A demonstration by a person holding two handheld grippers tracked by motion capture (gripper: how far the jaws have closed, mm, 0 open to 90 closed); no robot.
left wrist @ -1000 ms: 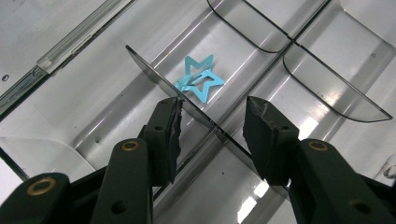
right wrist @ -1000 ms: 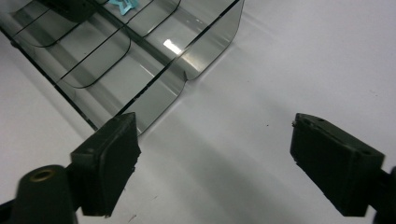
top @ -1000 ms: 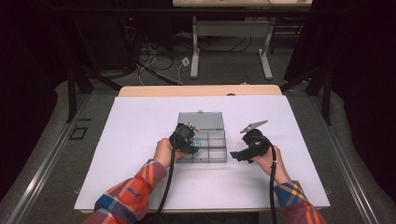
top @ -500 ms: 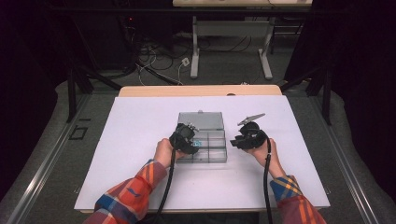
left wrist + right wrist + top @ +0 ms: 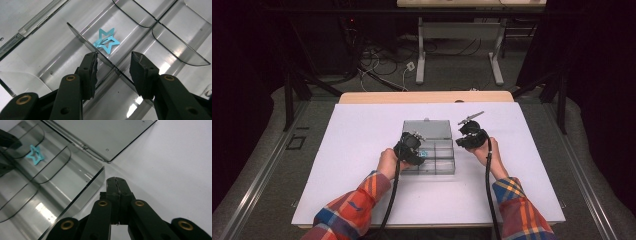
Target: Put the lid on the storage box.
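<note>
Turquoise star-shaped hair clip [image 5: 106,41] is seen lying loose in the clear plastic compartment box [image 5: 447,167]; left gripper [image 5: 113,66] is held wide above it, right gripper [image 5: 116,185] pressed closed, empty; pickup seemingly pending.

Closed gripper [image 5: 116,182] beside clear box [image 5: 75,182]

We see a white table [image 5: 362,165] carrying a clear compartment box [image 5: 443,167] near its middle, the box's opened lid [image 5: 428,129] lying flat on the tabletop just beyond it.
</note>
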